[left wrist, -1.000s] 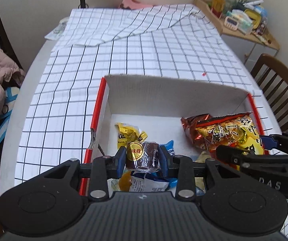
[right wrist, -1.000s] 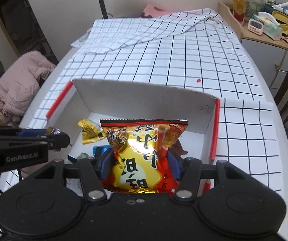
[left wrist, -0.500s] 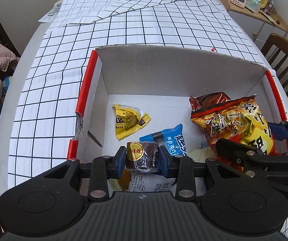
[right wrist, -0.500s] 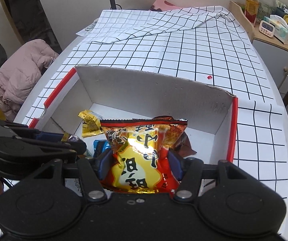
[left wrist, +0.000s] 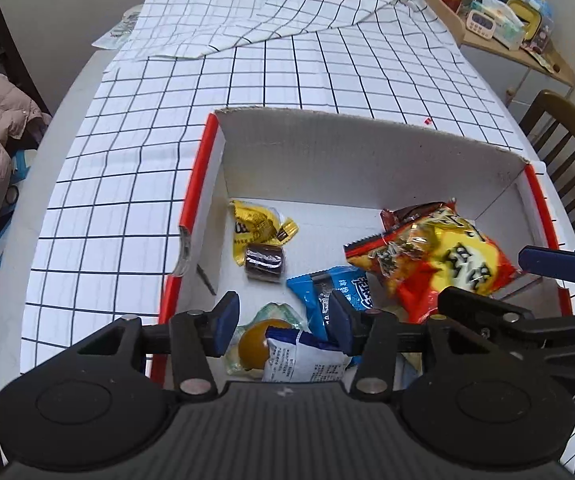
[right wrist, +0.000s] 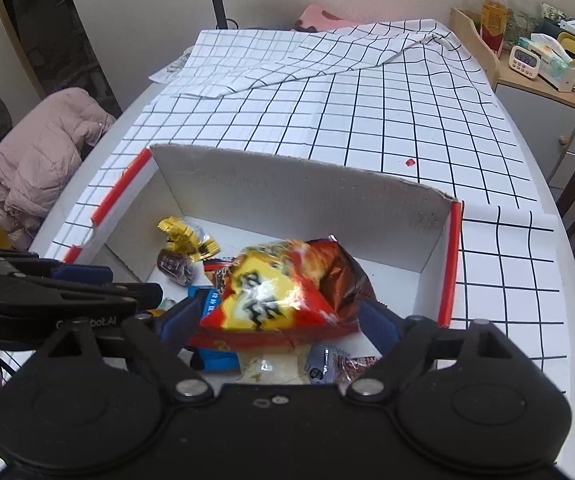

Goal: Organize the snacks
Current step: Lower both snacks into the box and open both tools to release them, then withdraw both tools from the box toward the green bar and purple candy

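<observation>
glossy foil chip bag (right wrist: 275,292), matt cardboard box (left wrist: 367,160)

A white checked cloth (left wrist: 271,80) covers the round bench (left wrist: 67,120). A pink jacket (right wrist: 39,160) lies at its left side, a wooden chair (left wrist: 563,132) stands at the right, and a small clock (right wrist: 525,60) sits on a shelf (right wrist: 527,80).

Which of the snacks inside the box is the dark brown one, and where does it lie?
It is the small round chocolate-coloured snack, lying on the box floor just below the yellow packet. The others are yellow, blue or orange-red bags.
</observation>
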